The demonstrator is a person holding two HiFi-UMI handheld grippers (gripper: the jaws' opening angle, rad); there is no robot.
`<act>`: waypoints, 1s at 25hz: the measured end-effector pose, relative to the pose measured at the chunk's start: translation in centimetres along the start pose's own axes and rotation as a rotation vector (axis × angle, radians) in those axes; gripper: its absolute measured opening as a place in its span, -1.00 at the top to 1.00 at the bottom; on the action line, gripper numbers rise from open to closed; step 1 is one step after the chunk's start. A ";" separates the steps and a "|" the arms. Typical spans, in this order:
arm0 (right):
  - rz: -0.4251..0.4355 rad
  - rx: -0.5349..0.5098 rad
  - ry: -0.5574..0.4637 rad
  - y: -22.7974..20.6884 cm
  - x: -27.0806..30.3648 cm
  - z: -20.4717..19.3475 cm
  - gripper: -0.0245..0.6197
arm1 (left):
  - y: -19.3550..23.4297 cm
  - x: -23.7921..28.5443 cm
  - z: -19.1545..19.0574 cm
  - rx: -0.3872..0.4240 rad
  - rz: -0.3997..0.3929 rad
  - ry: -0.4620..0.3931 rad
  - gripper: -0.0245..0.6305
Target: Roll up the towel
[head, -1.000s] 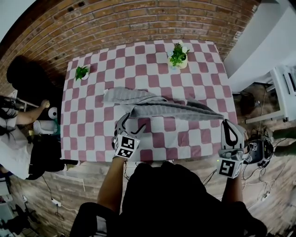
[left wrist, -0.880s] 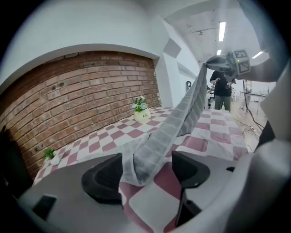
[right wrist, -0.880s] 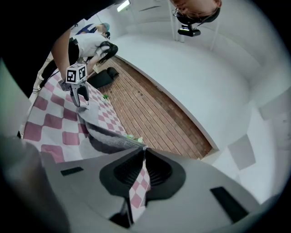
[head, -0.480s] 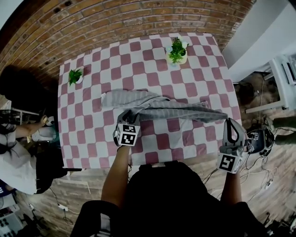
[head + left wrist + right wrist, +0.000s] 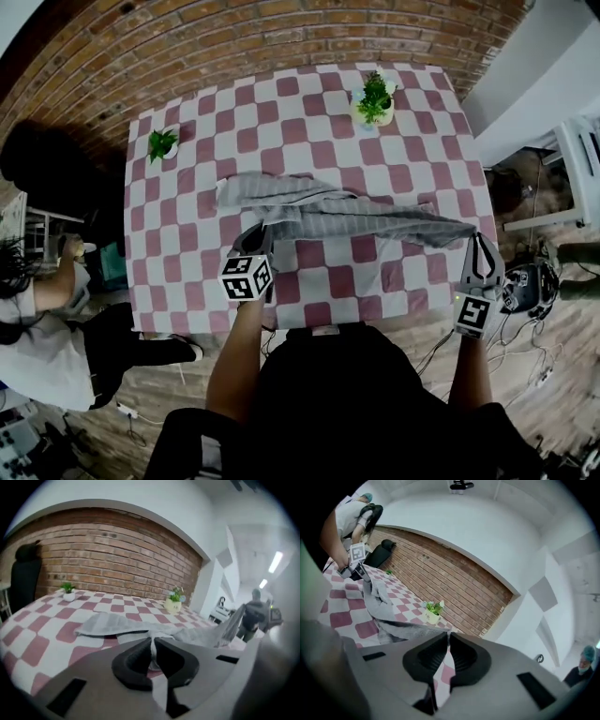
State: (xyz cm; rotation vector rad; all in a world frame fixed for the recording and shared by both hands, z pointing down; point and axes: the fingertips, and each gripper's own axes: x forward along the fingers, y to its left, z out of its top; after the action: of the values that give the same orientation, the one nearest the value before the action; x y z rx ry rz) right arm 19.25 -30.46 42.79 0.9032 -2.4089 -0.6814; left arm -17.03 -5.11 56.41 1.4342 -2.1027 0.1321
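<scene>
Your left gripper (image 5: 257, 240) has just closed on the towel (image 5: 366, 221) left of frame centre. Your right gripper (image 5: 480, 244) is clamped on its right end. The towel stretches across the table (image 5: 178, 239).

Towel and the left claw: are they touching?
Touching. The left gripper view shows the left claw, its jaws just closed, pinching a fold of the towel between them.
</scene>
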 end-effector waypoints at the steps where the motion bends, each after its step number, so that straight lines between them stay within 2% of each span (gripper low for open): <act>1: -0.002 0.033 0.000 0.2 0.3 -0.3 0.86 | 0.4 -1.0 0.3 -0.080 -0.018 -0.037 0.90; 4: 0.008 0.173 0.013 0.9 1.5 -0.7 0.86 | 2.2 -4.4 0.1 -0.243 -0.022 -0.122 0.90; 6: 0.016 0.233 0.055 1.6 1.8 -1.9 0.86 | 3.2 -6.5 -1.0 -0.278 -0.002 -0.132 0.90; 10: 0.033 0.260 0.096 2.9 2.1 -3.0 0.86 | 3.5 -9.7 -5.2 -0.218 0.033 -0.045 0.89; 13: 0.045 0.295 0.122 3.7 2.4 -3.4 0.86 | 3.4 -10.7 -8.3 -0.103 0.084 0.063 0.83; 16: 0.052 0.302 0.130 4.7 2.4 -3.6 0.86 | 3.5 -11.0 -9.7 0.114 0.148 0.145 0.50; 19: 0.061 0.287 0.127 5.5 2.1 -3.3 0.86 | 2.4 -11.0 -8.4 0.437 0.135 0.159 0.30; 22: 0.071 0.271 0.120 5.9 1.9 -2.9 0.86 | -0.3 -10.5 -7.2 0.786 -0.013 0.174 0.21; 25: 0.075 0.267 0.122 5.8 1.6 -3.0 0.86 | -2.3 -9.8 -7.9 1.153 -0.169 0.253 0.21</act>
State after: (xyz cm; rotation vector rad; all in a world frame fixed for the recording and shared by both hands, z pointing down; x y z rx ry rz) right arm 17.21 -28.61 48.97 0.9226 -2.4455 -0.2723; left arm -9.35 5.07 57.34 2.0157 -1.6726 1.5569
